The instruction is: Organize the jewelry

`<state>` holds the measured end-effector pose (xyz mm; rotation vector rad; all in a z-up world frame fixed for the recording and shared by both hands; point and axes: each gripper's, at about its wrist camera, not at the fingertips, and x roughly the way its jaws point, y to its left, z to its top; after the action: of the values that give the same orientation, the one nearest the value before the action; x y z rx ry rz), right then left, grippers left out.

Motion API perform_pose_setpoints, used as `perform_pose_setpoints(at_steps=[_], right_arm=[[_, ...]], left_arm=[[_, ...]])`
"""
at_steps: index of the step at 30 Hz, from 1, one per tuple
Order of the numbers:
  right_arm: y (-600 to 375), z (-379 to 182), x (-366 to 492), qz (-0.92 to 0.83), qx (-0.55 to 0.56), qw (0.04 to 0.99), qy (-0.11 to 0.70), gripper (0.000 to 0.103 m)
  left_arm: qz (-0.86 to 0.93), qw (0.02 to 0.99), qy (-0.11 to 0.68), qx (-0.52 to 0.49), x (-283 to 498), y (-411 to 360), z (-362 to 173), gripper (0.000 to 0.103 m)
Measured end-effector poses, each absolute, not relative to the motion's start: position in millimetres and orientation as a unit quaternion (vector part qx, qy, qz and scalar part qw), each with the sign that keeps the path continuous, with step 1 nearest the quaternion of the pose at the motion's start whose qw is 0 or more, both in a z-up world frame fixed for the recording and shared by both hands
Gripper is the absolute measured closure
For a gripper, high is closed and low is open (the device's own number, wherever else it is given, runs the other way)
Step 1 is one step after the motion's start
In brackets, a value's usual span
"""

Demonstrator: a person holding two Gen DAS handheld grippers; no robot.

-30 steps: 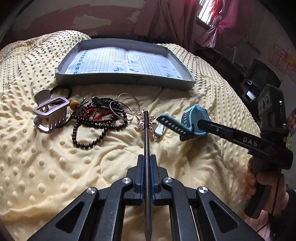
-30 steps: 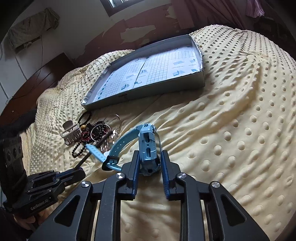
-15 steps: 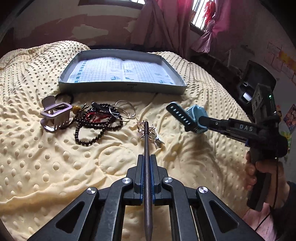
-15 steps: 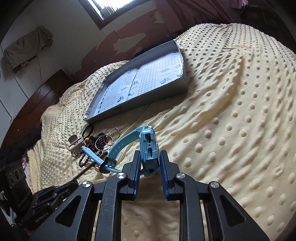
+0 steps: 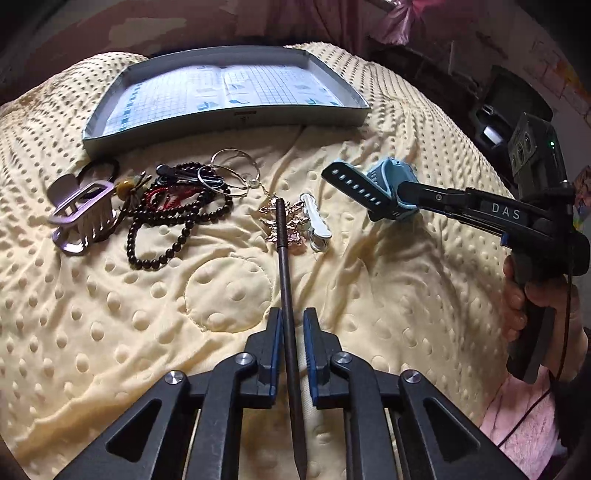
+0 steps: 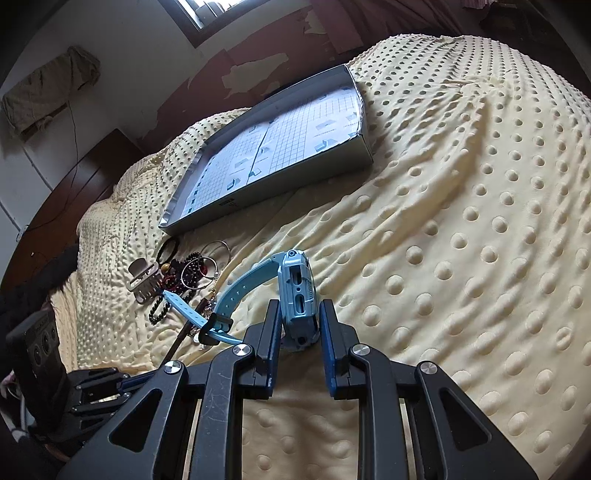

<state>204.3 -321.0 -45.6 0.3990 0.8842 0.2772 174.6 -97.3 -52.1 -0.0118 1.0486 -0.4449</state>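
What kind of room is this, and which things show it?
Most likely a bedroom in a home. The jewelry lies on a soft yellow dotted blanket that seems to cover a bed; there is a window in a peeling wall, and pink curtains hang behind.

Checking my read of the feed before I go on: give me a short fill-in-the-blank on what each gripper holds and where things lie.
1. The right gripper is clamped on a blue ____.
2. The left gripper holds a thin dark ____ pointing at the gold pendant.
3. The grey tray holds ____ jewelry pieces so far.
4. The hair claw lies on the yellow ____.

Missing words: watch; stick; no; blanket
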Motion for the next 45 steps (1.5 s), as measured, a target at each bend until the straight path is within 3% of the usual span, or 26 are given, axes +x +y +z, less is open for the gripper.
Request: perform_pose_setpoints(at_steps=[3,12,15,26,45], right_arm=[[-321,-46,206,0.134,0.191,0.874,0.426,0.085],[-318,-47,209,0.135,0.179,0.875,0.429,0.085],[-317,-47,210,0.136,0.172,0.876,0.429,0.085],[-318,-44,207,0.147,0.173,0.879,0.419,0.085],[-332,-4,197,0.148,0.242,0.907,0.312,0.085]], left_arm=[[-0.213,0.840,0.499,-0.014,183,-99,-51,0.078],[-0.235,0.811,0.534,-0.052,214,-98,-56,0.077],[-0.236,0.808,0.538,-0.043,218,-101,-56,0.095],[-0.209,0.836,0.494,-0.121,203,-84,-54,0.097],[-0.157,0.906,0.382,-0.093,196,-69,26,0.097]])
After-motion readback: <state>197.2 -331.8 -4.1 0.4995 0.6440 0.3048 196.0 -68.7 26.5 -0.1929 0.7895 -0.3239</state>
